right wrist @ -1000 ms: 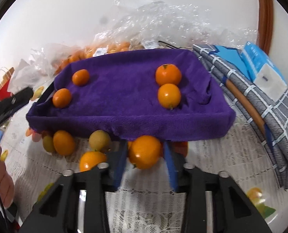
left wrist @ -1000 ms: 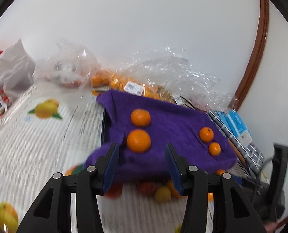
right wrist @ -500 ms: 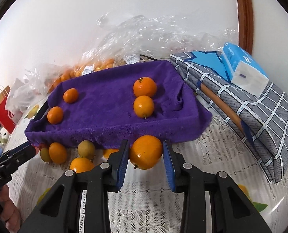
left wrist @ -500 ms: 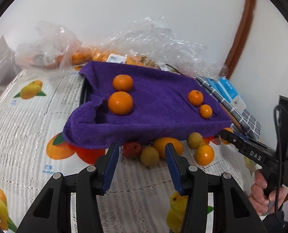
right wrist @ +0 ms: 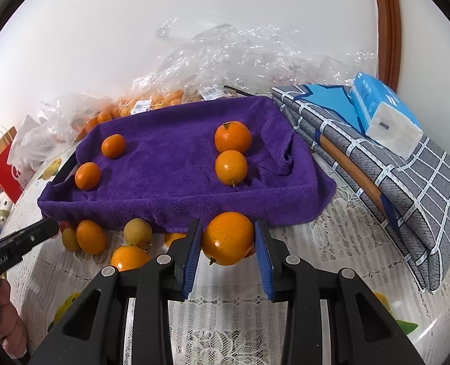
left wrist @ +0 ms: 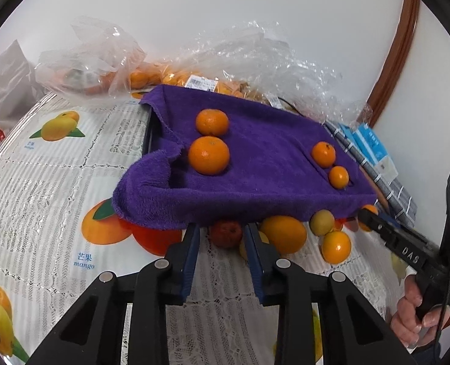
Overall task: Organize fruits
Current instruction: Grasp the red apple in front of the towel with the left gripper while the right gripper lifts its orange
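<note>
A tray lined with a purple towel [left wrist: 264, 164] [right wrist: 176, 164] holds several oranges. Loose fruit lies on the table along its front edge. In the left wrist view my left gripper [left wrist: 221, 237] is open, its fingers either side of a small red fruit [left wrist: 225, 233], not closed on it. A large orange [left wrist: 283, 234] lies just to the right of it. In the right wrist view my right gripper [right wrist: 228, 240] is shut on a large orange [right wrist: 228, 238], held in front of the tray's front edge.
Clear plastic bags of oranges [left wrist: 176, 76] [right wrist: 152, 103] lie behind the tray. A folded checked cloth [right wrist: 401, 188] with a blue tissue pack [right wrist: 383, 115] lies right of the tray. A fruit-print tablecloth [left wrist: 42, 182] covers the table.
My left gripper has moved in towards the loose fruit, and the red fruit now sits between its fingers. My right gripper has lifted and drawn back a little with the orange.
</note>
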`<move>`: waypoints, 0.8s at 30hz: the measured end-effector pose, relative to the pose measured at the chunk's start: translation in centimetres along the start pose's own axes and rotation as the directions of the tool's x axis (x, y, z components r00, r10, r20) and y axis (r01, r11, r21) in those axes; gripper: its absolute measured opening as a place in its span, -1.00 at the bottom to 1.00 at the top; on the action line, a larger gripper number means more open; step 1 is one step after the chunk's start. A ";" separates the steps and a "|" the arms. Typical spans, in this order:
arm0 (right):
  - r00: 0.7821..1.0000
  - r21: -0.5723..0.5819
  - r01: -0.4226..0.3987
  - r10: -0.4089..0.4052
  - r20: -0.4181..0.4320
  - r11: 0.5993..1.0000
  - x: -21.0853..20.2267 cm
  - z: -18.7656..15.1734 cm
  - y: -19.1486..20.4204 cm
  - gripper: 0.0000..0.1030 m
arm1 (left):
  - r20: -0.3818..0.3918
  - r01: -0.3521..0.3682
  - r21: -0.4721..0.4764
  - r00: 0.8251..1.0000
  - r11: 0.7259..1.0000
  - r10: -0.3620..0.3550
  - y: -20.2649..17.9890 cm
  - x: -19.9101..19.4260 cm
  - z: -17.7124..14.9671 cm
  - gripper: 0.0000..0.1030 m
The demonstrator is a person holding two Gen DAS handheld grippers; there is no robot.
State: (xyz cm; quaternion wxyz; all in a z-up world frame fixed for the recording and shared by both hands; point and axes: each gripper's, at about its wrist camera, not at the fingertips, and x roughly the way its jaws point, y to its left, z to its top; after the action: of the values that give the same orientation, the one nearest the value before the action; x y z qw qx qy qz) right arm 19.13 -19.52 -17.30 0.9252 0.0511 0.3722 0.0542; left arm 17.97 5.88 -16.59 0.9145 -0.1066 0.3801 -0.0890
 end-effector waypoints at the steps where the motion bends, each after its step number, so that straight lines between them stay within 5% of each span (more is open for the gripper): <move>1: 1.000 0.000 -0.001 0.001 0.002 1.000 -0.1 0.0 0.0 -0.33 | -0.006 -0.001 0.004 1.000 1.000 0.001 -0.1 0.1 0.0 -0.44; 13: 1.000 -0.005 0.001 -0.001 0.003 1.000 0.1 0.0 0.3 -0.33 | -0.076 -0.042 0.065 0.996 0.997 0.047 -1.6 2.0 0.3 -0.47; 24: 1.000 0.007 -0.007 0.007 0.011 1.000 0.0 0.1 0.1 -0.33 | -0.029 -0.003 0.020 1.000 1.000 0.004 -0.8 1.3 0.4 -0.53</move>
State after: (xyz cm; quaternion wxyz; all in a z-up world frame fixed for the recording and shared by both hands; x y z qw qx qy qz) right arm 19.22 -19.47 -17.18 0.9268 0.0560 0.3672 0.0559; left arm 19.09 4.81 -16.94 0.9099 -0.0954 0.3929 -0.0927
